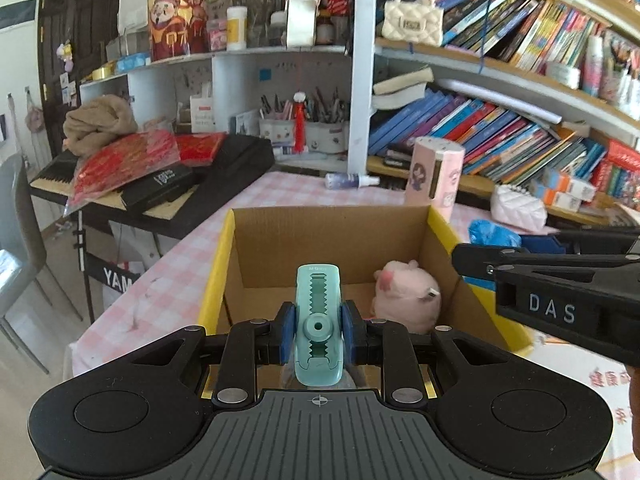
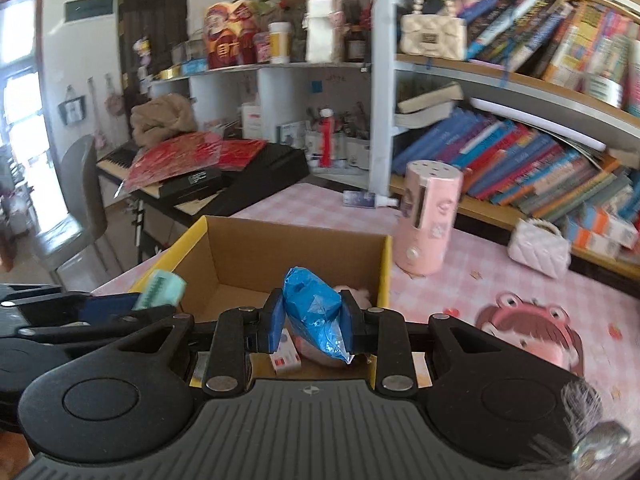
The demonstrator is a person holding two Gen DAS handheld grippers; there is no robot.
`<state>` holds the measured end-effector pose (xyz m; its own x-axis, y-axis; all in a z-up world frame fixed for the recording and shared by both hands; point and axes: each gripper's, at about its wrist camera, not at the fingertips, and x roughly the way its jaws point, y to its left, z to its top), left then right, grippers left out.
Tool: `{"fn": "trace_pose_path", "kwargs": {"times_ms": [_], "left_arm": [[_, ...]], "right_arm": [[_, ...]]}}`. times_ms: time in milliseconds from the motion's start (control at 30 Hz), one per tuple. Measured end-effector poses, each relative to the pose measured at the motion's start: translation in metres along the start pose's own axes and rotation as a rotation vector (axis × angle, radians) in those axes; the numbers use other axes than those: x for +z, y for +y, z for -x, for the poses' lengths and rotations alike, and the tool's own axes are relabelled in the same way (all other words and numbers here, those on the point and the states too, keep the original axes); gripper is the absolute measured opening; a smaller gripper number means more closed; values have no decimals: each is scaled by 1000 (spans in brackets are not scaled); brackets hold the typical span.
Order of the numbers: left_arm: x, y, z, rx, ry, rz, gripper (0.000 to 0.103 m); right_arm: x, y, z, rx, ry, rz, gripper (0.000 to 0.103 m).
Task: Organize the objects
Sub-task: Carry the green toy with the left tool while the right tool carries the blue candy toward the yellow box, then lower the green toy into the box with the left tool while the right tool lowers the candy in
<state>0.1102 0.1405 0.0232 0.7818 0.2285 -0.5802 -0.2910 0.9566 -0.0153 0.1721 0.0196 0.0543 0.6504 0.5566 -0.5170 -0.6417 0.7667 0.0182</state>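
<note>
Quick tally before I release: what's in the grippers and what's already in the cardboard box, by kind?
Held in grippers: 2 (mint-green plastic eraser, crumpled blue plastic bag)
Pink plush toys in box: 1
Small red-and-white cartons in box: 1
Total: 4

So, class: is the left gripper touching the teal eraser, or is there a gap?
Touching. The left wrist view shows the left gripper with both blue pads pressed against the sides of the teal eraser, above the cardboard box.
</note>
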Motion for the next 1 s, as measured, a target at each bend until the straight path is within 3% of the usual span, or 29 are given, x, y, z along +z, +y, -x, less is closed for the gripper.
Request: {"fn": "trace_pose_path", "kwargs": {"times_ms": [533, 1000], "left_arm": [[-5, -7, -69, 108, 206, -4, 23], [-8, -13, -89, 138, 262, -10, 24]], "right_arm": [[-4, -2, -83, 129, 166, 138, 26], [-8, -6, -125, 184, 283, 165, 26]]}}
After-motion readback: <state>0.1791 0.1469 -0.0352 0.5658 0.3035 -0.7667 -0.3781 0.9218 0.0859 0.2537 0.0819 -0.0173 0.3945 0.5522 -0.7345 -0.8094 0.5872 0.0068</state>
